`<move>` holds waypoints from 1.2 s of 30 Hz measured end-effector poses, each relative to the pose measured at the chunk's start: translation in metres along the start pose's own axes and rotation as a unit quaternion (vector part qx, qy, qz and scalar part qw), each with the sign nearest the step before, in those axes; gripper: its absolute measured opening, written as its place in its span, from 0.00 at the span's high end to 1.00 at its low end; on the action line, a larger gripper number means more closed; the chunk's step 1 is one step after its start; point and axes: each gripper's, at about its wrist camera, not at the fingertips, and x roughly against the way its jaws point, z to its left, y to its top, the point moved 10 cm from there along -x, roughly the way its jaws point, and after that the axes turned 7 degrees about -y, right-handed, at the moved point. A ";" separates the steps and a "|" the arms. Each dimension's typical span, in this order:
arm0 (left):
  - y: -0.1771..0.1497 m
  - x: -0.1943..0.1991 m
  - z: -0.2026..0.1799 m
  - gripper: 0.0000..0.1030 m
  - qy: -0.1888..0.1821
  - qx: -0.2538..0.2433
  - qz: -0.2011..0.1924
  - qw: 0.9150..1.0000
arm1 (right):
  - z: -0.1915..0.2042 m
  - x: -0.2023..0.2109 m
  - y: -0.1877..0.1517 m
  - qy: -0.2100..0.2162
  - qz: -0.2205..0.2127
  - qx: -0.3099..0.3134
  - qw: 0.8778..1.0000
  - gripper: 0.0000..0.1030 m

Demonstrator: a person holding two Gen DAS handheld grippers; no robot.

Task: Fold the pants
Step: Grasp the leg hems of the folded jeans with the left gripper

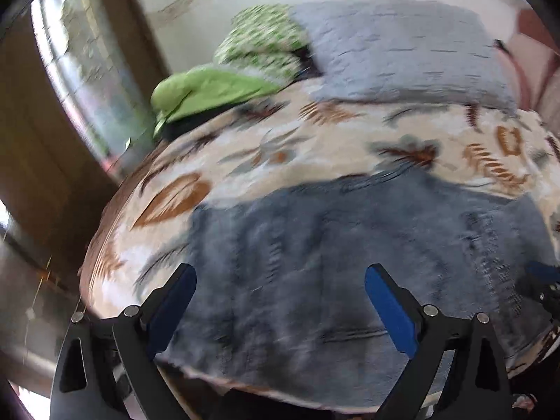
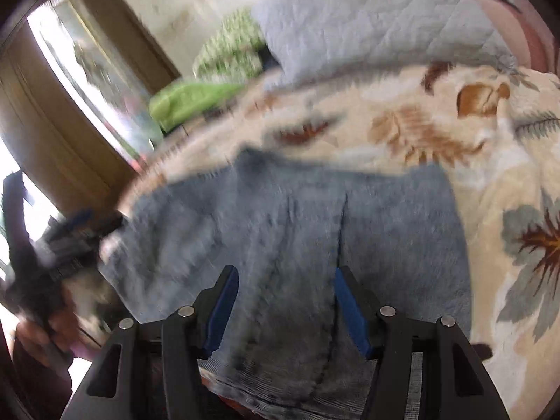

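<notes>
the jeans (image 1: pixel 350 245) lie just ahead and below on the bed (image 1: pixel 315 129), spread sideways; my left hand-held gripper (image 1: pixel 280 301) and right hand-held gripper (image 2: pixel 286 301) hover, jaws apart, empty.

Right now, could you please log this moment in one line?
task: fold pants | jeans: flat on bedspread | left gripper: open | right gripper: open

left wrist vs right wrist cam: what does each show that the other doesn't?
Left wrist only: its own left gripper, jaws open over the jeans, nothing between them.
Right wrist only: its own right gripper, jaws open with denim between them but not pinched; the person's hand holding the other gripper at the left edge.
Both: jeans spread on the leaf-print blanket, grey quilted pillow, green bedding. Both blurred.
</notes>
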 end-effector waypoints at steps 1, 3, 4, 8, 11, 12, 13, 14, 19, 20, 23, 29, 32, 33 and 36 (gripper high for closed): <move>-0.008 -0.003 0.018 0.06 0.009 0.017 0.013 1.000 | 0.000 -0.008 -0.006 -0.009 0.017 0.006 1.000 0.40; -0.026 -0.007 0.056 0.06 0.030 0.052 0.038 0.997 | 0.003 -0.013 -0.012 -0.031 0.021 0.035 0.999 0.40; -0.035 -0.009 0.074 0.06 0.038 0.069 0.049 0.996 | 0.004 -0.013 -0.012 -0.033 0.020 0.043 0.998 0.41; -0.076 -0.012 0.133 0.06 0.024 0.177 0.098 0.979 | 0.010 -0.002 -0.005 0.014 0.002 0.020 1.000 0.40; -0.105 -0.016 0.151 0.06 -0.009 0.253 0.133 0.958 | 0.013 0.011 0.002 0.027 -0.027 0.018 0.999 0.40; -0.114 -0.018 0.153 0.06 -0.025 0.277 0.143 0.950 | 0.014 0.014 0.003 0.031 -0.033 0.017 0.999 0.40; -0.119 -0.019 0.153 0.06 -0.038 0.296 0.148 0.943 | 0.014 0.016 0.003 0.037 -0.037 0.016 0.999 0.40; -0.123 -0.020 0.151 0.06 -0.052 0.313 0.150 0.936 | 0.016 0.017 0.005 0.040 -0.038 0.015 0.998 0.40; -0.116 -0.025 0.129 0.06 -0.117 0.355 0.140 0.917 | 0.022 0.016 0.007 0.045 -0.039 0.017 0.998 0.40; -0.114 -0.028 0.126 0.06 -0.117 0.351 0.141 0.919 | 0.023 0.017 0.006 0.046 -0.039 0.018 0.998 0.40; -0.107 -0.041 0.111 0.06 -0.124 0.350 0.140 0.918 | 0.023 0.020 0.005 0.046 -0.042 0.020 0.998 0.40; -0.092 -0.063 0.086 0.23 -0.150 0.335 0.134 0.921 | 0.019 0.019 0.004 0.047 -0.040 0.013 0.998 0.40; -0.083 -0.069 0.078 0.45 -0.164 0.330 0.133 0.920 | 0.018 0.019 0.004 0.045 -0.039 0.013 0.998 0.40; -0.081 -0.069 0.076 0.52 -0.161 0.317 0.130 0.925 | 0.018 0.019 0.004 0.045 -0.040 0.013 0.998 0.40; -0.070 -0.066 0.065 0.81 -0.180 0.302 0.117 0.929 | 0.016 0.020 0.007 0.045 -0.044 0.008 0.998 0.40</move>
